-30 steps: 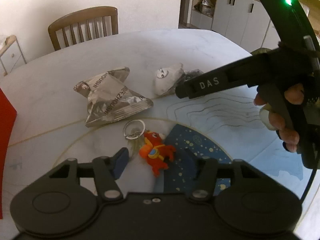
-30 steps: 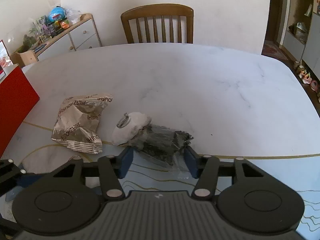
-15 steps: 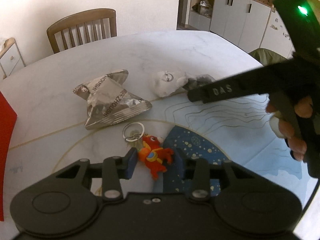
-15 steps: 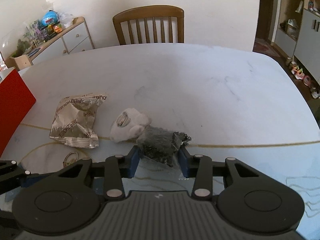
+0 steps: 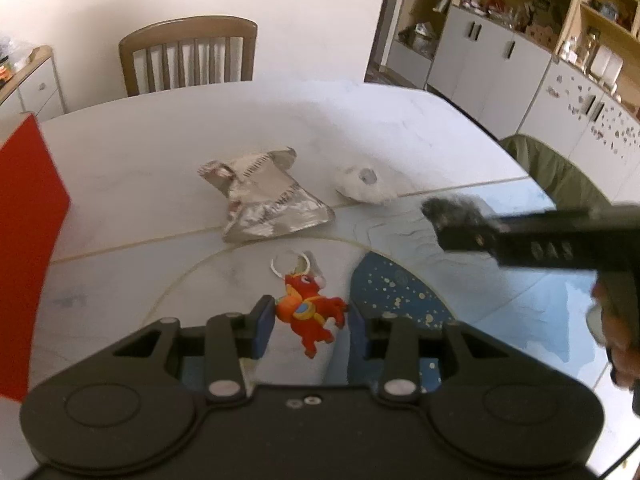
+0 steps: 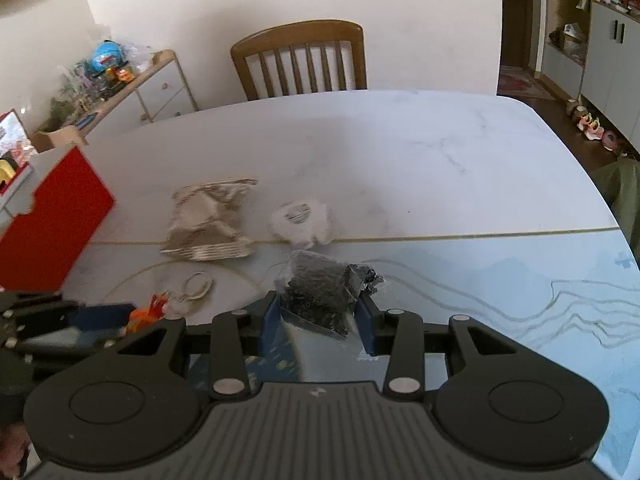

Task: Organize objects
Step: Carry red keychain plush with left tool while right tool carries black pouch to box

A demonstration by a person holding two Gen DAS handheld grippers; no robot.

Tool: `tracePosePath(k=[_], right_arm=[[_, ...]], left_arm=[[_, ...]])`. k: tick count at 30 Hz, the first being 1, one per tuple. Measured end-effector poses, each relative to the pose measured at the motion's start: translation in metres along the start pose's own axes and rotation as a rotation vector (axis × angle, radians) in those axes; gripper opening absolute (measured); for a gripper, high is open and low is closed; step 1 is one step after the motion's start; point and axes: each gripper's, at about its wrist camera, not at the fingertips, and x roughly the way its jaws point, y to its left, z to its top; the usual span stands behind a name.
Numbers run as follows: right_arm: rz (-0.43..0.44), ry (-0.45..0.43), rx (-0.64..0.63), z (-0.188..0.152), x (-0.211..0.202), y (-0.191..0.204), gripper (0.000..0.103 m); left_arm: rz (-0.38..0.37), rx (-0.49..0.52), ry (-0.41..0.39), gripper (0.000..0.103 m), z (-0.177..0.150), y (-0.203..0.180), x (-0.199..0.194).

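Left gripper [image 5: 308, 322]: fingers clamped on red toy keychain [image 5: 310, 316], above desk [image 5: 160, 168] | right gripper [image 6: 318, 318]: fingers clamped on dark clear bag [image 6: 320, 292] | foil packet [image 5: 264, 204], white pouch [image 5: 360, 186] lie on desk

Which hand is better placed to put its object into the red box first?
Probably left. The left gripper, shut on the red toy keychain, is nearer the red box; the right gripper holds the clear bag of dark bits farther away.
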Motion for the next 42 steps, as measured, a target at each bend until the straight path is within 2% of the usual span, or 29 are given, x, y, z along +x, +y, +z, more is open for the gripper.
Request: tracePosePath(k=[10, 16, 23, 36, 42], right_arm=[[0.061, -0.001, -0.034, -0.011, -0.047, 0.051, 0.039], [0.078, -0.012, -0.08, -0.011, -0.069, 0.091, 0.039], [0.096, -0.04, -0.126, -0.005, -0.09, 0.143, 0.039], [0.111, -0.071, -0.159, 0.012, -0.095, 0.234, 0.039], [0.127, -0.085, -0.184, 0.021, -0.089, 0.276, 0.039]], left_arm=[[-0.035, -0.069, -0.037, 0.038, 0.005, 0.033, -0.054], [0.002, -0.073, -0.066, 0.038, 0.009, 0.059, -0.085], [-0.015, -0.083, -0.106, 0.038, 0.02, 0.095, -0.128], [0.002, -0.104, -0.16, 0.038, 0.035, 0.175, -0.184], [0.045, -0.101, -0.194, 0.038, 0.042, 0.215, -0.203]])
